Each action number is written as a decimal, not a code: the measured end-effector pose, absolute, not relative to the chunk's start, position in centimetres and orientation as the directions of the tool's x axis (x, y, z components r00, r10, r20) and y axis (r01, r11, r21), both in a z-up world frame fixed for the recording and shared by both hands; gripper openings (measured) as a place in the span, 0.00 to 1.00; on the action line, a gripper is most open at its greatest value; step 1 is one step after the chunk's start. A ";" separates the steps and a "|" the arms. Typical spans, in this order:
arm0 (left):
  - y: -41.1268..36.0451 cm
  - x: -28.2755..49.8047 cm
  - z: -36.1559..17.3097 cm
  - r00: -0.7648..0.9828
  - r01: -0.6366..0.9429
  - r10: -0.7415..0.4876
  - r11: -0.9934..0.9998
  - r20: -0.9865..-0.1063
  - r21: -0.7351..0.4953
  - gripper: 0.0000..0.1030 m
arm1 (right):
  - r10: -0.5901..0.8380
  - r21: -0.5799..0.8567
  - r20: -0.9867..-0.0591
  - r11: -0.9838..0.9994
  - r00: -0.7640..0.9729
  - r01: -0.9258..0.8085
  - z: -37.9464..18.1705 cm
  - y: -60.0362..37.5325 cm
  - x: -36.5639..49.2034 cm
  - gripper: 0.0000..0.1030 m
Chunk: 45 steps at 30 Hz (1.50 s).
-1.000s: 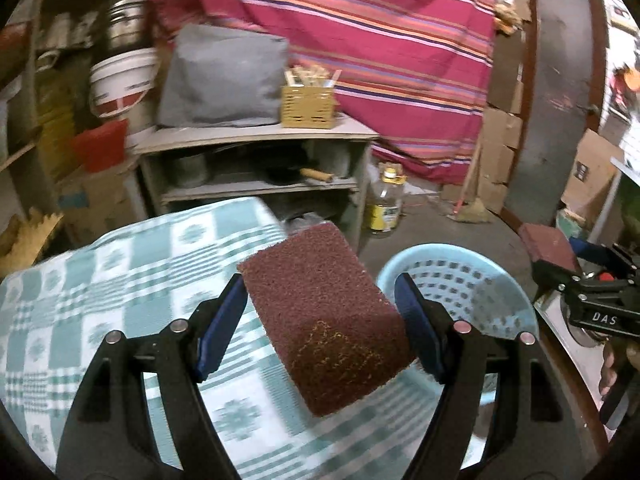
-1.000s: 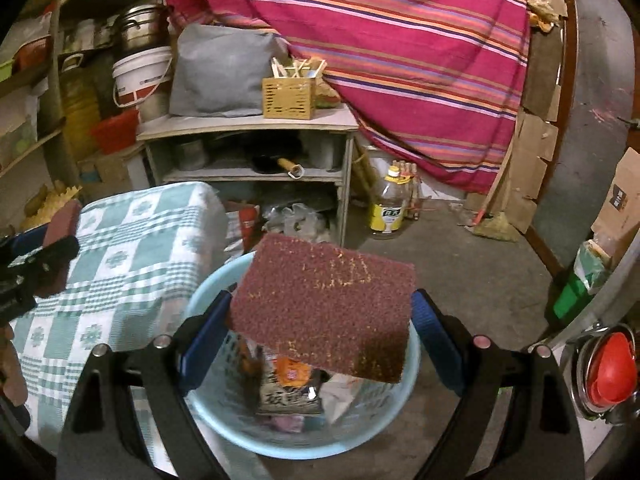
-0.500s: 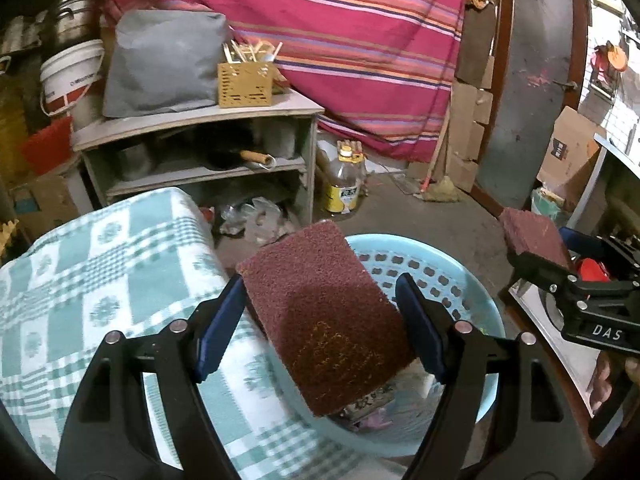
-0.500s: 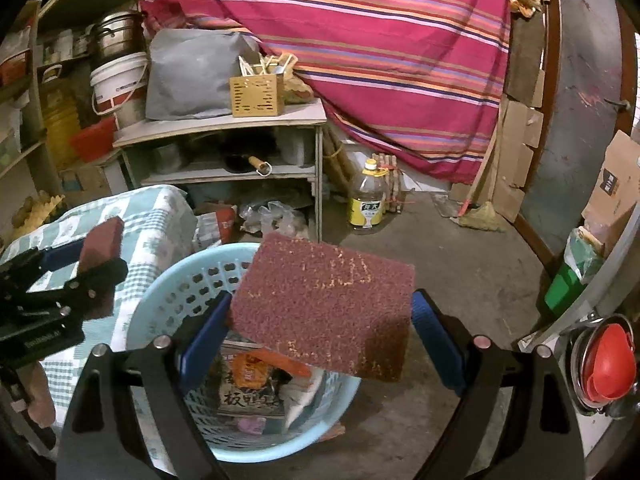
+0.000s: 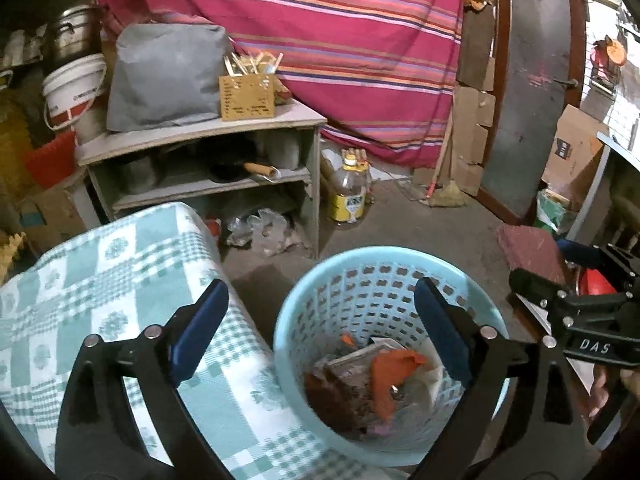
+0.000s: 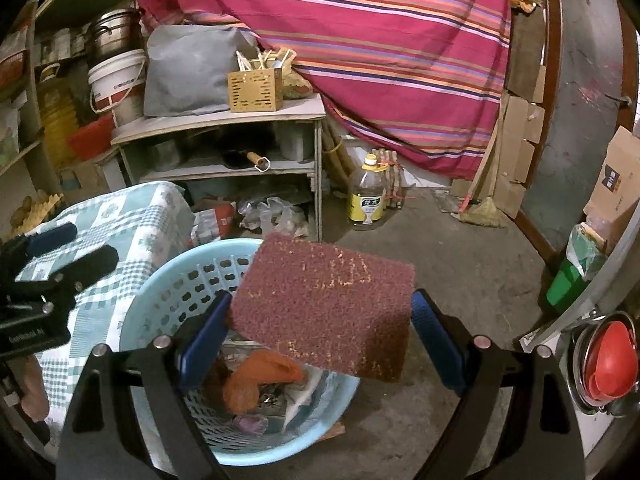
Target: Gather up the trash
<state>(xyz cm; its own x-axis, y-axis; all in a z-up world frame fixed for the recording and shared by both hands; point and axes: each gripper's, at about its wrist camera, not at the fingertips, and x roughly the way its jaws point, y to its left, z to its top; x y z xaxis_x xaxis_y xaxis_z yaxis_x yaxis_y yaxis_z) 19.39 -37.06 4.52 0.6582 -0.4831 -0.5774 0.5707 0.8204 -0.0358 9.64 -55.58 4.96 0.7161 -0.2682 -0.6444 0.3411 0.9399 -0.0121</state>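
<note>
A light blue plastic basket [image 5: 404, 272] stands on the floor by the table, holding wrappers, an orange scrap and a maroon scouring pad [image 5: 330, 402]. My left gripper [image 5: 320, 328] is open and empty above the basket's left side. My right gripper [image 6: 322, 338] is shut on a second maroon scouring pad [image 6: 326, 306] and holds it over the basket [image 6: 172, 280]. The right gripper with its pad also shows at the right edge of the left wrist view [image 5: 532, 258]. The left gripper shows at the left of the right wrist view [image 6: 60, 256].
A table with a green checked cloth [image 5: 100, 280] is left of the basket. Behind stand a wooden shelf unit [image 5: 200, 168], an oil bottle [image 5: 350, 188] on the floor, a striped red cloth [image 5: 340, 48] and cardboard [image 5: 472, 120].
My left gripper has opened and its maroon pad has dropped into the basket. Both grippers have moved over the basket. The right gripper still holds its pad.
</note>
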 end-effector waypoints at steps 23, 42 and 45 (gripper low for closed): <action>-31.6 19.6 7.0 0.736 0.476 -0.421 0.879 -0.530 -0.038 0.95 | -0.245 0.005 -0.653 0.945 0.717 0.327 4.3 -53.1 11.9 0.95; -22.5 13.1 9.9 0.831 0.391 -0.337 0.920 -0.442 0.033 0.95 | -0.238 -0.013 -0.553 0.961 0.799 0.277 8.7 -45.0 6.6 0.95; -20.5 11.9 9.8 0.836 0.379 -0.329 0.925 -0.439 0.028 0.95 | -0.230 -0.016 -0.529 0.965 0.817 0.262 9.0 -43.1 5.3 0.95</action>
<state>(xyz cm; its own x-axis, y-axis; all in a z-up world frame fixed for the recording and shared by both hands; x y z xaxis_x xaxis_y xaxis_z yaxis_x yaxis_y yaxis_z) 11.93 -20.45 9.84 0.8358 -0.3294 -0.4392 0.3792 0.9249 0.0279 5.32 -43.10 9.04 0.8166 -0.2302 -0.5293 0.2618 0.9650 -0.0157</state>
